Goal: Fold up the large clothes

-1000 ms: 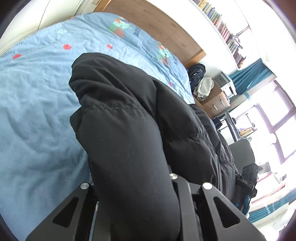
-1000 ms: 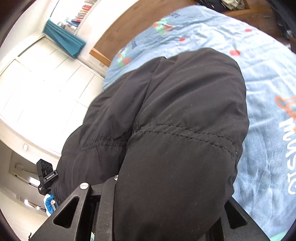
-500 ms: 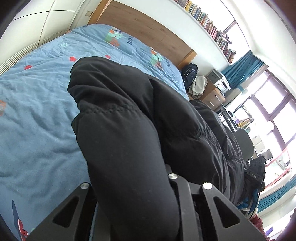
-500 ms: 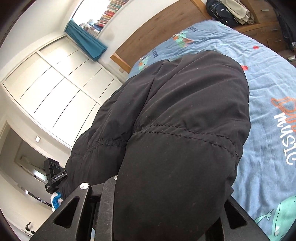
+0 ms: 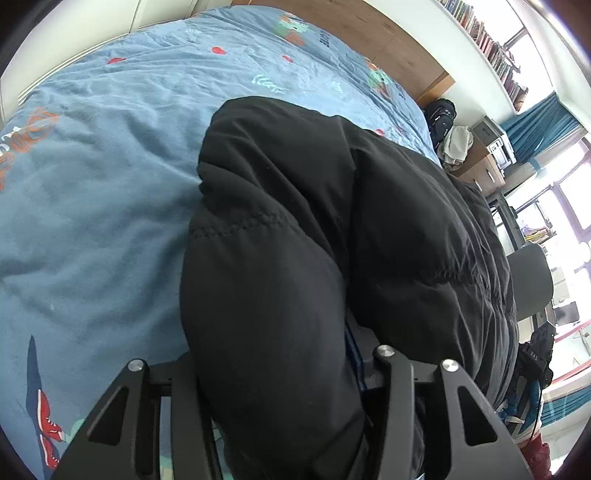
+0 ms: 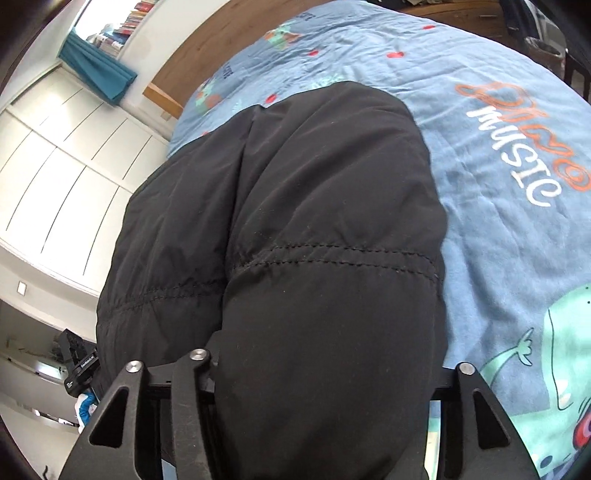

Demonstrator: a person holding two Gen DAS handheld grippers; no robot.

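A large black padded jacket (image 5: 332,240) hangs between my two grippers above a blue printed bedspread (image 5: 92,184). My left gripper (image 5: 273,406) is shut on a thick bunch of the jacket, which bulges out between its jaws and hides the fingertips. In the right wrist view the same jacket (image 6: 314,240) fills the middle, and my right gripper (image 6: 314,406) is shut on another bunch of it. The jacket's far end droops toward the bedspread (image 6: 517,129). The other gripper shows small at the edge of each view (image 5: 535,358) (image 6: 79,362).
A wooden headboard (image 5: 388,33) stands at the bed's far end. A dresser (image 5: 480,170) with a bag and cloth, a dark chair (image 5: 528,280) and windows are on one side. White wardrobe doors (image 6: 55,184) are on the other.
Both grippers have tilted down and moved lower toward the bed with the jacket still held. More of the bedspread's near end and its prints now show.
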